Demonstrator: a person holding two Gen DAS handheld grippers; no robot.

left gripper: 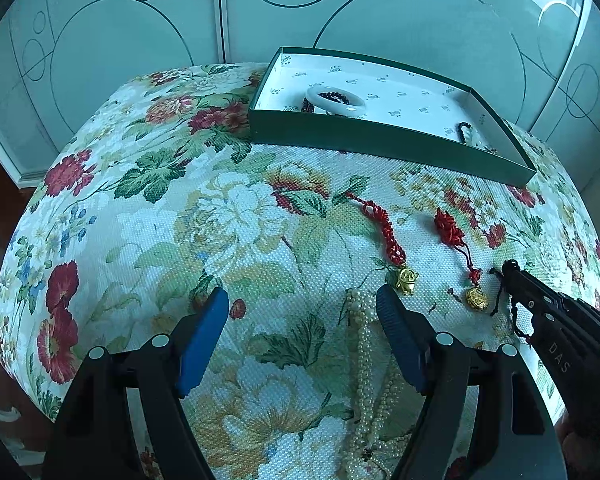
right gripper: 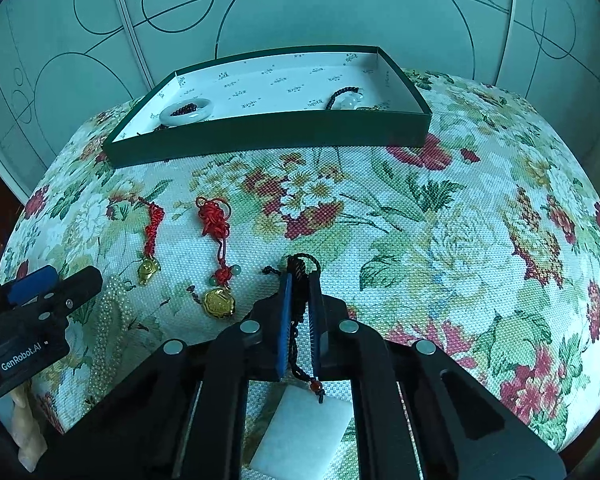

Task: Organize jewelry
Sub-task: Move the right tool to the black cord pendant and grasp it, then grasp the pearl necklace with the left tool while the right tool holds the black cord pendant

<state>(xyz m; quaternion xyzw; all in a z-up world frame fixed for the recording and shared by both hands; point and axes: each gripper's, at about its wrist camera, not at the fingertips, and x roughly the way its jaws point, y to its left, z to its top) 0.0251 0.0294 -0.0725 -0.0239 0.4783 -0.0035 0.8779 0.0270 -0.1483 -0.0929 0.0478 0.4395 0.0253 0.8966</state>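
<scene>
A green box with a white lining sits at the back of the floral table. In it lie a white bangle with dark beads and a black bead string. My right gripper is shut on the black cord of a white jade pendant, which hangs below it. My left gripper is open above a pearl necklace. Two red-knot gold charms lie between the grippers and the box.
The table is covered by a floral cloth and curves down at its left and right edges. Pale cabinet doors with circle patterns stand right behind the box.
</scene>
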